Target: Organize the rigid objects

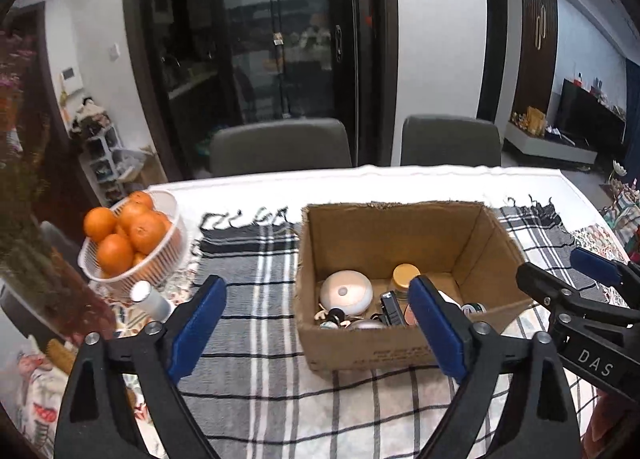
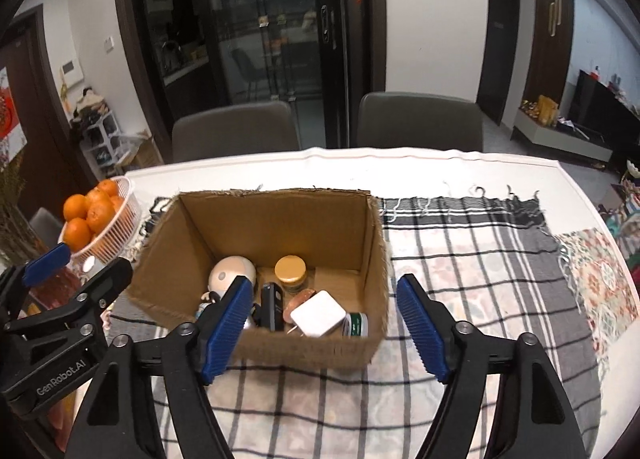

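- Across the left wrist view: left gripper (image 1: pixel 318 329) spread wide, blue pads empty, hanging above the plaid cloth (image 1: pixel 256 259) on the bench (image 1: pixel 400 175).
- Straight ahead on the cloth: open cardboard box (image 1: pixel 400 235), faint print on its near wall, too small to read.
- Down in the box: round white puck light (image 1: pixel 346 293), gold-lidded jar (image 1: pixel 406 275), black device (image 1: pixel 392 309), green-labelled tin (image 1: pixel 474 307), all crowded together; smaller bits near the front wall too blurred to name.
- Far right: right gripper (image 1: pixel 560 279) reaching in beside the box, "DAS" legible on its black body.
- Far left: white basket (image 1: pixel 172 243) heaped with oranges (image 1: pixel 120 231), a white-capped bottle (image 1: pixel 150 299) just before it.
- Behind the bench: two grey chairs (image 1: pixel 280 147) and a dark glass door (image 1: pixel 256 39).

- Across the right wrist view: right gripper (image 2: pixel 326 329) likewise spread wide and empty, poised over the near wall of the cardboard box (image 2: pixel 276 219), left pad hiding part of the contents.
- Inside: puck light (image 2: pixel 230 275), gold-lidded jar (image 2: pixel 290 273), black device (image 2: pixel 272 307), white square adapter (image 2: pixel 318 315) leaning on the green-labelled tin (image 2: pixel 358 325).
- Lower left: left gripper (image 2: pixel 80 271), "GenRobot.AI" written along its body.
- Beyond it: basket (image 2: pixel 124 215) of oranges (image 2: pixel 88 215) on the bench (image 2: pixel 440 167); plaid cloth (image 2: pixel 480 251) bare to the right of the box.
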